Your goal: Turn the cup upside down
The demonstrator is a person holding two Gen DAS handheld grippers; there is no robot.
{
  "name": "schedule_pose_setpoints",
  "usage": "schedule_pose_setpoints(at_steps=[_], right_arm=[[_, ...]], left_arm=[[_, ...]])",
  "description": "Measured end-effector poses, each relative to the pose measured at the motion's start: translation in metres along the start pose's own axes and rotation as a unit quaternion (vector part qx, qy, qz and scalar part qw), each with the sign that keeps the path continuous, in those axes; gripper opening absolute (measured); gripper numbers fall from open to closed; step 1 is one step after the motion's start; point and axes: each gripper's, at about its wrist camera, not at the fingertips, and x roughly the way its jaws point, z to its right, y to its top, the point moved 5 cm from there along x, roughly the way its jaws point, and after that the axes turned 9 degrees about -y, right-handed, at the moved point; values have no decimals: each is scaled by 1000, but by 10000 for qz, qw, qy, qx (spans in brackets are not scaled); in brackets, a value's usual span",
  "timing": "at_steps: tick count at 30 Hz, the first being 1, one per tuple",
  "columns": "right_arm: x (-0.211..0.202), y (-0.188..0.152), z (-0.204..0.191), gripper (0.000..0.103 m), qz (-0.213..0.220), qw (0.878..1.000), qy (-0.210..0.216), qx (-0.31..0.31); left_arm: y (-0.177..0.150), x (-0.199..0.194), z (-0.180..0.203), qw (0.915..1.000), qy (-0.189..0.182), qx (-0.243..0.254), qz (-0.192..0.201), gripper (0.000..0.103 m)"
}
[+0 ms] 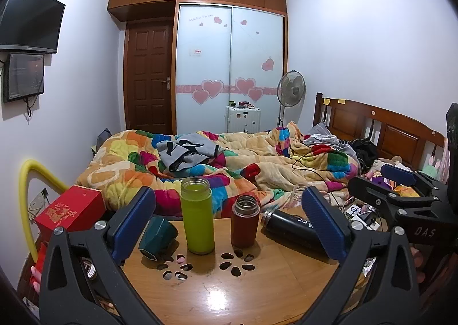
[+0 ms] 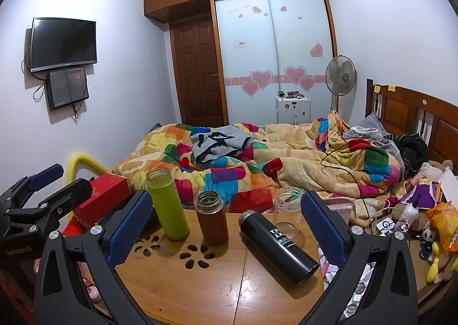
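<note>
the left tool's finger (image 1: 134, 222) is partly hiding the dark green cup (image 1: 158, 238), which is lying tipped on the bench (image 1: 229, 290) beside the lime bottle (image 1: 197, 214), while both tools, left tool (image 1: 229, 224) and right tool (image 2: 226, 227), are gaping wide, holding nothing.

On the table (image 1: 229, 296) a tall bottle (image 1: 197, 216) stands near centre. A tipped mug (image 1: 157, 236) lies at its nine o'clock, a shorter flask (image 1: 244, 222) at three o'clock, then a flask on its side (image 1: 289, 229). A bed (image 1: 229, 161) lies behind, at twelve o'clock.
</note>
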Motion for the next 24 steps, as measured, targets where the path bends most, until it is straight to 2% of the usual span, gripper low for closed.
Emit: schedule_pose_setpoints(at_steps=[24], right_arm=[[-1,0,-6,103,55,10000,38,-11]], left_arm=[[0,-1,-1,10000,-12,-24,12,103]])
